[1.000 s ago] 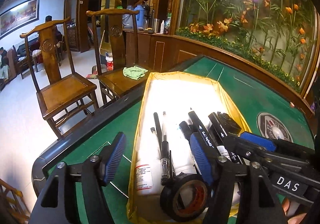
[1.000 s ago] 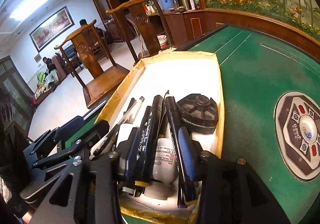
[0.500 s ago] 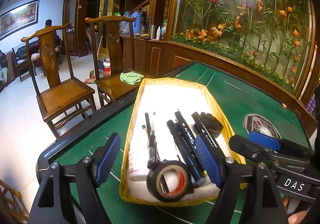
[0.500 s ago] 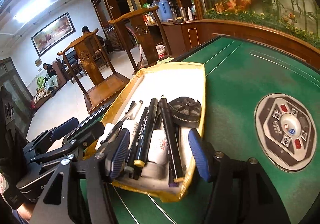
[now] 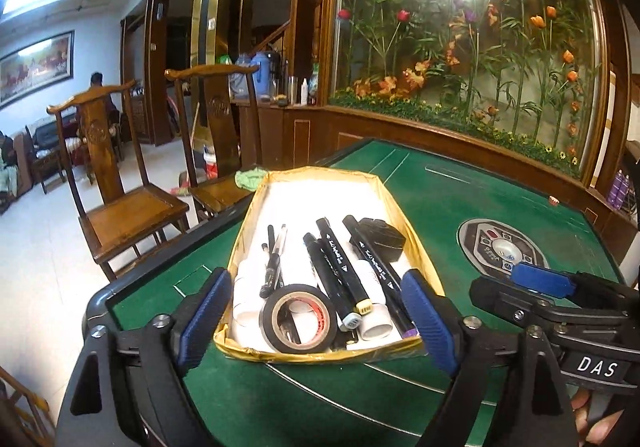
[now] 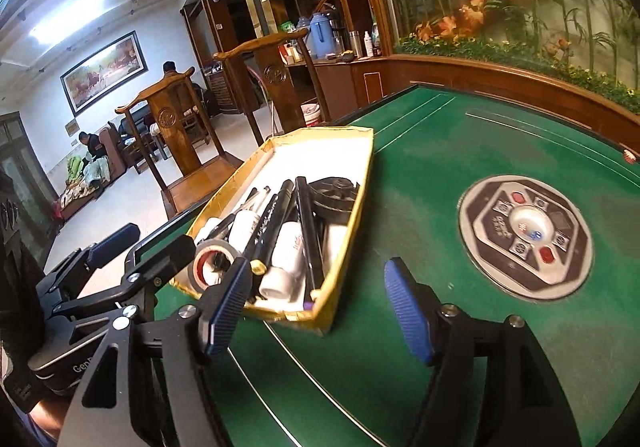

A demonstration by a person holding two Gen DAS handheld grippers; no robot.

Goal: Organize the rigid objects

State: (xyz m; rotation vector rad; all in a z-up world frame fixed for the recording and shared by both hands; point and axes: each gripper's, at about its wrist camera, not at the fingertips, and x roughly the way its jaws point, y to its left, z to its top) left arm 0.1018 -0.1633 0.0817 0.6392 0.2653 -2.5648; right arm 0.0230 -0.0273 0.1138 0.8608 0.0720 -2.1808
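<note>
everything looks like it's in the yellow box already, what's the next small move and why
Probably ease both grippers back from the shallow yellow cardboard box. The black tape roll, black marker pens and white tubes all lie inside it, and the green felt table around it shows nothing loose. The left gripper and right gripper are both opening, with nothing gripped.

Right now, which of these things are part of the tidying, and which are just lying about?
Part of the job:
- yellow box
- black tape roll
- black markers
- pens
- white bottles
- black round piece

Just lying about:
- green cloth on a chair
- round panel in the green table
</note>
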